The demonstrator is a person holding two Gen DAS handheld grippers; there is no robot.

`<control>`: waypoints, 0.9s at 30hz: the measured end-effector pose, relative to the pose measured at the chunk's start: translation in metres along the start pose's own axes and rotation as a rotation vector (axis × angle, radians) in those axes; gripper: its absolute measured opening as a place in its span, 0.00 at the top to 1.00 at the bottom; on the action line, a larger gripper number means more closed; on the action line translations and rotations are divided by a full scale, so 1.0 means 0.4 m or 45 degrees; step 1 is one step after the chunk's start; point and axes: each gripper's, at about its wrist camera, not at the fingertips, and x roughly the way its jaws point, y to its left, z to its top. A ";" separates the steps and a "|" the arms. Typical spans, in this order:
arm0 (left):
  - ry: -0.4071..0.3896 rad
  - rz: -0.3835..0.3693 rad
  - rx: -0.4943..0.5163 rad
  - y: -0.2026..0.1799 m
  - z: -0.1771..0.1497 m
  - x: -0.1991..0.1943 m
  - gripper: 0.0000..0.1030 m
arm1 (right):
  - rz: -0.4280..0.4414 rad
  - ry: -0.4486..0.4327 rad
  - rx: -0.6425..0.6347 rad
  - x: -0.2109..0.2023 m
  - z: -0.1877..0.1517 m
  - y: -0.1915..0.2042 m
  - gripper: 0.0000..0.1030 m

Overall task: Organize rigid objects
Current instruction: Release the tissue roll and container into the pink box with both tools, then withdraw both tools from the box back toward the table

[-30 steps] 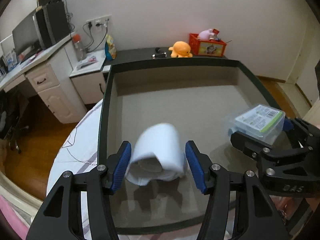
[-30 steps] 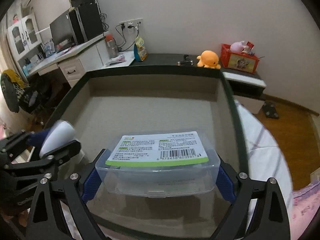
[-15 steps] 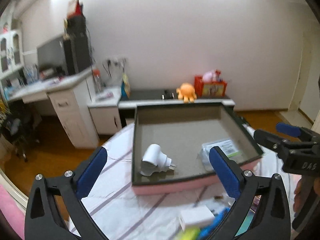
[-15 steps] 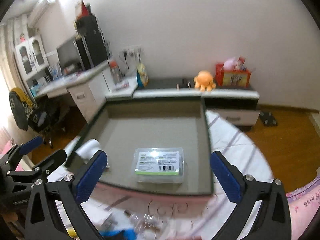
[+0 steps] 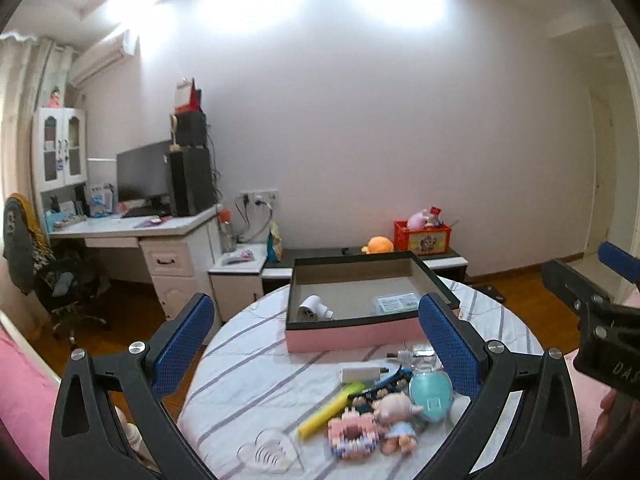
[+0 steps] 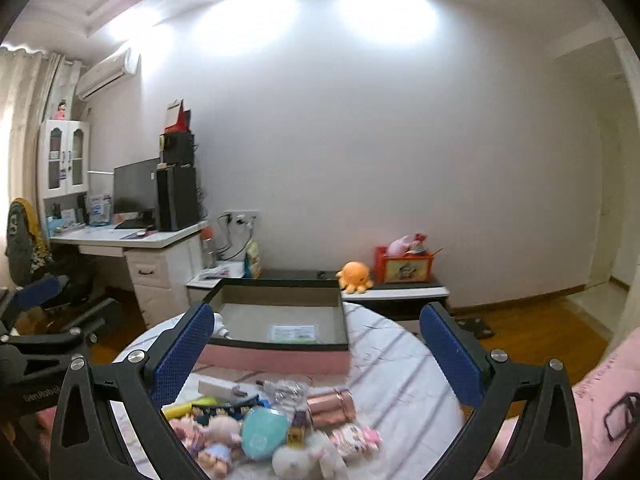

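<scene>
A pink box with a dark rim (image 5: 348, 334) (image 6: 280, 360) stands at the far side of a round striped table (image 5: 248, 384). Inside it lie a white plug adapter (image 5: 312, 307) and a clear plastic case with a green label (image 5: 396, 303) (image 6: 294, 333). My left gripper (image 5: 316, 350) hangs open and empty above the near part of the table. My right gripper (image 6: 316, 354) is open and empty too, held back from the box. Loose on the table in front: a white charger (image 5: 362, 374), a yellow tube (image 5: 328, 408), a teal oval case (image 5: 430, 396) (image 6: 264, 432), a copper cylinder (image 6: 332, 402).
Small dolls (image 5: 394, 412) and soft toys (image 6: 304, 456) lie among the loose things, with a clear heart-shaped dish (image 5: 266, 454) near the front. Behind the table are a white desk (image 5: 132, 232) and a low cabinet with an orange plush (image 6: 354, 276). Pink fabric (image 6: 600, 400) lies at the right.
Both grippers let go of the adapter and the clear case inside the box, opened wide, and pulled back and up. The whole table and its loose items came into view.
</scene>
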 end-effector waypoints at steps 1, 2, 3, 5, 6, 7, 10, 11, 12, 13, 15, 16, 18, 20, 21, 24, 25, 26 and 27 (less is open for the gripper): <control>-0.014 0.003 -0.004 0.001 -0.006 -0.019 0.00 | -0.002 -0.003 0.005 -0.020 -0.006 -0.001 0.00; -0.018 0.004 -0.006 0.001 -0.009 -0.027 0.00 | -0.008 -0.006 0.010 -0.040 -0.016 -0.003 0.00; -0.030 0.000 -0.006 0.001 -0.013 -0.047 0.00 | -0.010 -0.009 0.017 -0.048 -0.017 -0.004 0.00; -0.046 0.002 -0.015 0.001 -0.019 -0.076 0.00 | -0.004 -0.018 0.028 -0.074 -0.029 -0.001 0.00; -0.053 -0.001 -0.011 0.000 -0.021 -0.087 0.00 | -0.003 -0.023 0.033 -0.090 -0.038 -0.004 0.00; -0.058 -0.006 -0.011 0.003 -0.022 -0.095 0.00 | -0.011 -0.020 0.033 -0.097 -0.041 -0.001 0.00; -0.075 -0.011 -0.003 0.003 -0.023 -0.118 0.00 | -0.021 -0.030 0.019 -0.127 -0.057 0.000 0.00; -0.076 -0.011 0.003 0.002 -0.023 -0.123 0.00 | -0.024 -0.030 0.017 -0.133 -0.060 -0.001 0.00; -0.079 -0.008 0.007 -0.001 -0.025 -0.127 0.00 | -0.025 -0.030 0.016 -0.136 -0.061 0.000 0.00; -0.084 -0.005 0.007 -0.001 -0.026 -0.131 0.00 | -0.023 -0.032 0.016 -0.144 -0.064 0.004 0.00; -0.092 0.004 0.009 0.002 -0.028 -0.141 0.00 | -0.027 -0.037 0.020 -0.145 -0.063 0.004 0.00; -0.097 0.006 0.006 0.004 -0.029 -0.145 0.00 | -0.030 -0.042 0.016 -0.149 -0.064 0.006 0.00; -0.094 0.011 0.006 0.007 -0.030 -0.149 0.00 | -0.034 -0.043 0.010 -0.152 -0.066 0.009 0.00; -0.097 0.019 0.009 0.008 -0.031 -0.152 0.00 | -0.031 -0.040 0.015 -0.153 -0.066 0.007 0.00; -0.101 0.028 0.009 0.009 -0.031 -0.154 0.00 | -0.030 -0.042 0.018 -0.155 -0.066 0.007 0.00; -0.097 0.036 0.014 0.010 -0.035 -0.155 0.00 | -0.033 -0.039 0.015 -0.157 -0.066 0.010 0.00; -0.092 0.034 0.016 0.010 -0.037 -0.155 0.00 | -0.032 -0.038 0.016 -0.155 -0.066 0.010 0.00; -0.084 0.028 0.015 0.009 -0.039 -0.152 0.00 | -0.031 -0.036 0.014 -0.155 -0.066 0.010 0.00; -0.080 0.021 0.011 0.010 -0.041 -0.150 0.00 | -0.031 -0.035 0.013 -0.155 -0.066 0.011 0.00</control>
